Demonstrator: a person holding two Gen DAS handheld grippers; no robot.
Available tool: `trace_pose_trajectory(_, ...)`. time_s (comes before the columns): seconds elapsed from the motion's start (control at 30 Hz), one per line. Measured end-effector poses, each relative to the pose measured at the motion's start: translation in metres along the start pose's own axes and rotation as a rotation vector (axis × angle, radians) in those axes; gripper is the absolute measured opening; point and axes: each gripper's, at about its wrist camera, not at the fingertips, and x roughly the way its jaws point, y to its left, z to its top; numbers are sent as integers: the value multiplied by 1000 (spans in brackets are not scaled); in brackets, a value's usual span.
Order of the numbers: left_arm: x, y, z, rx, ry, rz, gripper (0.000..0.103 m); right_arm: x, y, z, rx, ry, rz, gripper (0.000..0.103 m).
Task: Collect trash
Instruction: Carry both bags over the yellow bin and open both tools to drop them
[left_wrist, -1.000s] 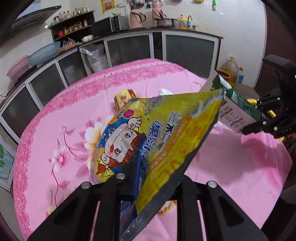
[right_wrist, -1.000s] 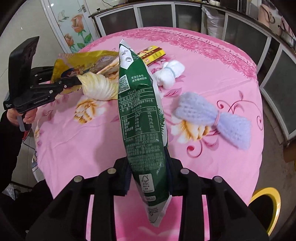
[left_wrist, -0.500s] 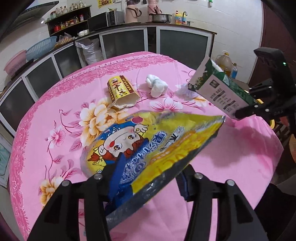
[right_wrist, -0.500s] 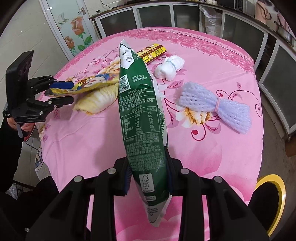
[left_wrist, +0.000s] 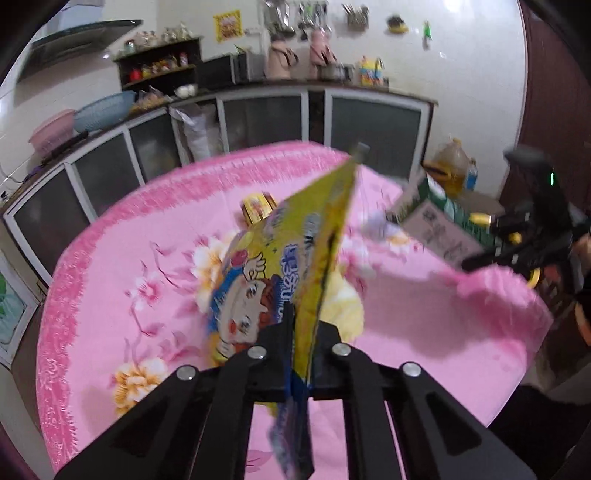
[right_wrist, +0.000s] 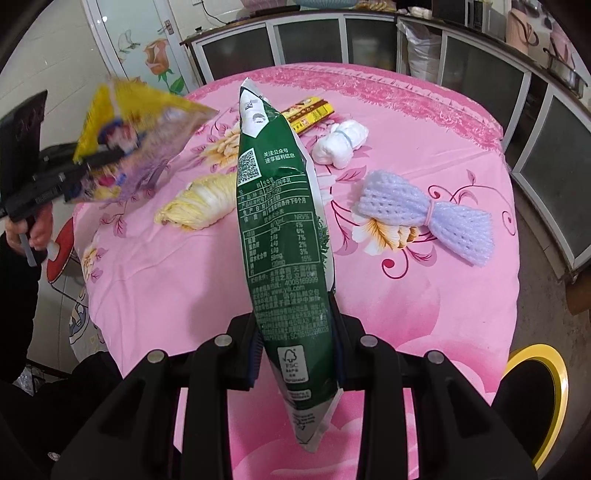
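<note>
1. The table in pink cloth fills mid-frame; the trash left on it lies beyond both grippers
2. The green bag, long axis pointing up the frame, is clamped in the right gripper
3. The yellow bag, edge-on, is pinched in the left gripper, whose jaws have just been closing on it
4. The yellow leaf wad lies at centre left, nearer the left gripper

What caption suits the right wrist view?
Right gripper holds a green pouch above the pink table strewn with wrappers.
</note>
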Motion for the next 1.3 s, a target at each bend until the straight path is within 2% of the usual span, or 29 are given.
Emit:
trace_pose_trajectory(0.17, -24, 3, 14, -27, -50, -6, 4, -15, -5, -6, 29, -44, 5, 29)
trace_pose_trajectory(0.27, -24, -8, 20, -10, -46, -17, 4, -30, -12, -15, 59, -81, 17, 29)
trace_pose_trajectory(0.43, -9, -35, 31, 4, -39, -81, 4, -60, -31, -36, 125, -135, -11, 29)
trace_pose_trajectory(0.63, 22, -97, 54, 81, -31, -197, 4, -112, -68, -81, 235, -203, -97, 29)
trace_pose_trajectory(0.73, 36, -135, 72, 120, -44, -279, 4, -134, -87, -107, 298, -226, -145, 29)
trace_pose_trajectory(0.87, 49, -178, 90, 169, -64, -339, 4, -158, -113, -144, 389, -253, -206, 29)
trace_pose_trajectory(1.0, 49, -200, 108, 159, -81, -435, 4, -174, -130, -175, 457, -275, -241, 29)
trace_pose_trajectory(1.1, 46, -221, 118, 209, -96, -441, 4, -182, -139, -194, 494, -293, -254, 29)
trace_pose_trajectory(1.2, 46, -242, 128, 235, -98, -486, 4, -185, -151, -210, 535, -303, -266, 29)
trace_pose_trajectory(1.3, 52, -265, 136, 259, -96, -500, 4, -183, -160, -221, 570, -306, -263, 29)
